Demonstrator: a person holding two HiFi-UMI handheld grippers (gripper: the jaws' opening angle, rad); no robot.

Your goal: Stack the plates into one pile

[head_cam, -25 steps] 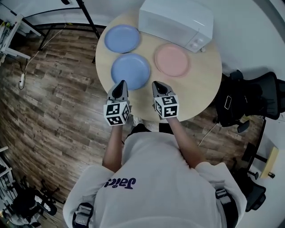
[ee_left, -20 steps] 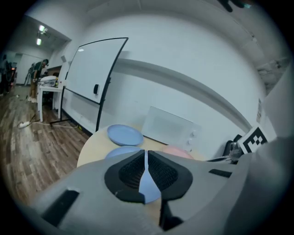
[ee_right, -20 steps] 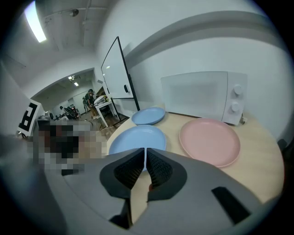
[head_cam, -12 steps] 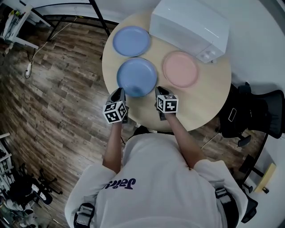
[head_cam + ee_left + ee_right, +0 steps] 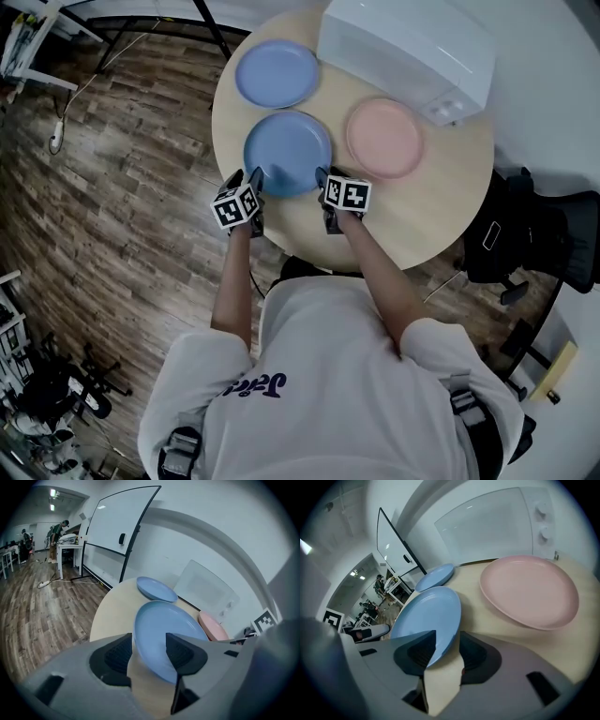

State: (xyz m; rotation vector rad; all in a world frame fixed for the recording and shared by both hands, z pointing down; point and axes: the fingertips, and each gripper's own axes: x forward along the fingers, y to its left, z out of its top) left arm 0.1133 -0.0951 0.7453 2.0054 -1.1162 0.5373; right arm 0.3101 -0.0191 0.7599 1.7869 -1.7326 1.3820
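- Both tools have dropped toward the bench [image 5: 441,206] and now flank the near blue plate [image 5: 288,153]: left tool [image 5: 255,178] at its near-left rim, right tool [image 5: 322,175] at its near-right rim.
- Both tools' jaws are opening; the rim shows in each gap, unpinched.
- I judge this the grasping step: next, close on the rim, lift, and carry it to the far blue plate [image 5: 277,73] or the pink plate [image 5: 384,137].
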